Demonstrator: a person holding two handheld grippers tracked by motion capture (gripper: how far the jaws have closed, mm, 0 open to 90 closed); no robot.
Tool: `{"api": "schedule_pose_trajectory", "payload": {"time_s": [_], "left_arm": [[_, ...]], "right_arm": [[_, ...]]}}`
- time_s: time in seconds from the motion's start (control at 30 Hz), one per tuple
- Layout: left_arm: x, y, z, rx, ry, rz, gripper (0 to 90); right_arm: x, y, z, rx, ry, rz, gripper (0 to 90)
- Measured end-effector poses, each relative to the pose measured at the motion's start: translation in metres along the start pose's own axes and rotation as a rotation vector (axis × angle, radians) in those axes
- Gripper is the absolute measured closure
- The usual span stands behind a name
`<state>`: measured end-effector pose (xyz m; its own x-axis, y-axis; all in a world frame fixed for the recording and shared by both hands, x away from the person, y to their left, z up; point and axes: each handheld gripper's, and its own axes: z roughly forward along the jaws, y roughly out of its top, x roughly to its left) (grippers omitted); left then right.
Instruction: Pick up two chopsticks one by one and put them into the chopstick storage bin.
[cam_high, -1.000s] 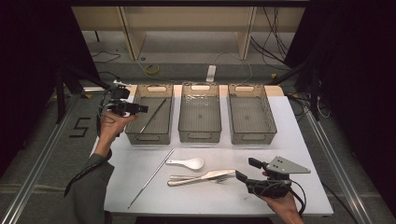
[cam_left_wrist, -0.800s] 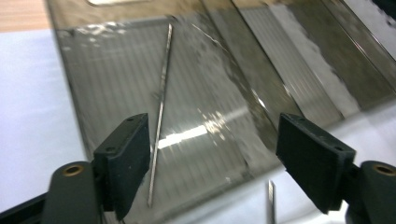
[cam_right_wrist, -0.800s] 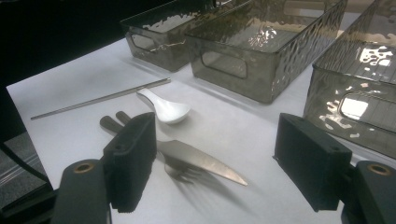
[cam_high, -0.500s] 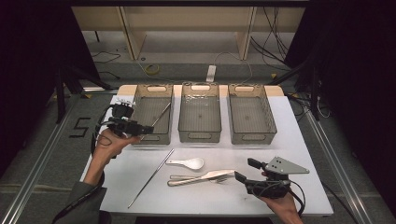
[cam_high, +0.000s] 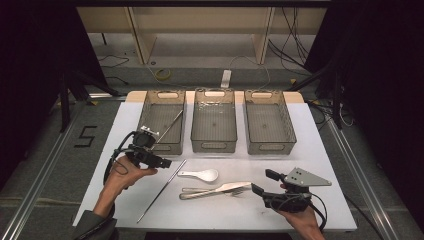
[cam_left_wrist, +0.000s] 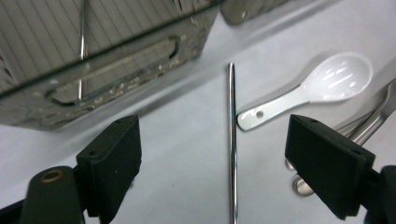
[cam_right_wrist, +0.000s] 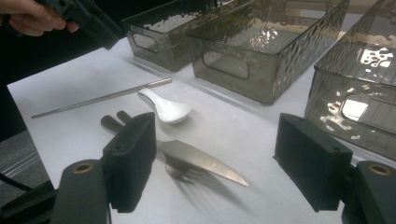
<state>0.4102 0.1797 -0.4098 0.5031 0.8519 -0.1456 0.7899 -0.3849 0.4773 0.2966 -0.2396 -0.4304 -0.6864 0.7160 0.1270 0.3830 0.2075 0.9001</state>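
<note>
A metal chopstick (cam_high: 161, 191) (cam_left_wrist: 231, 140) (cam_right_wrist: 102, 98) lies slanted on the white table (cam_high: 300, 150). My left gripper (cam_high: 161, 159) (cam_left_wrist: 217, 154) hovers open just above its far end, one jaw on each side and nothing held. A second chopstick (cam_high: 170, 125) (cam_left_wrist: 82, 23) leans inside the left bin (cam_high: 161, 148). A white spoon (cam_high: 202, 174) (cam_left_wrist: 327, 81) (cam_right_wrist: 166, 108) lies beside the loose chopstick, with a knife (cam_high: 225, 187) (cam_right_wrist: 201, 161) and a fork (cam_high: 215, 192) (cam_right_wrist: 180, 173) in front of it. My right gripper (cam_high: 262, 182) (cam_right_wrist: 219, 158) rests open at the front right, pointing at the knife tip.
Three grey see-through bins stand in a row at the back; the middle bin (cam_high: 214, 145) and the right bin (cam_high: 272, 147) hold nothing. The table's front edge runs close to both hands. Dark floor and rails surround the table.
My left gripper has come down and back from the left bin to the table, over the loose chopstick's far end. The right gripper has stayed put.
</note>
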Motion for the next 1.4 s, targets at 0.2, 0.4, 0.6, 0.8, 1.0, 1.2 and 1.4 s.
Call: {"api": "schedule_pose_trajectory", "payload": {"time_s": [0.2, 0.4, 0.6, 0.8, 1.0, 1.2, 1.4], "left_arm": [[-0.009, -0.008, 0.007, 0.082, -0.001, 0.036, 26.0], [-0.014, -0.016, 0.019, 0.149, -0.006, 0.056, 33.2], [-0.019, -0.025, 0.026, 0.191, -0.001, 0.081, 42.8], [-0.022, -0.029, 0.030, 0.218, 0.001, 0.098, 54.1], [-0.024, -0.031, 0.033, 0.246, 0.002, 0.112, 60.7], [-0.027, -0.033, 0.038, 0.267, 0.006, 0.129, 66.4], [-0.029, -0.033, 0.040, 0.278, 0.009, 0.142, 71.0]], "right_arm": [[0.000, 0.000, 0.000, 0.000, 0.000, 0.001, 30.1], [0.001, 0.000, 0.000, -0.001, 0.002, -0.006, 30.1], [0.001, 0.000, 0.001, 0.004, 0.003, -0.003, 30.2], [0.001, 0.000, 0.001, 0.007, 0.003, -0.005, 30.2], [0.001, 0.000, 0.001, 0.004, 0.002, -0.004, 30.2], [0.002, 0.000, 0.001, 0.006, 0.003, -0.010, 30.2], [0.002, 0.000, 0.001, 0.007, 0.004, -0.011, 30.2]]}}
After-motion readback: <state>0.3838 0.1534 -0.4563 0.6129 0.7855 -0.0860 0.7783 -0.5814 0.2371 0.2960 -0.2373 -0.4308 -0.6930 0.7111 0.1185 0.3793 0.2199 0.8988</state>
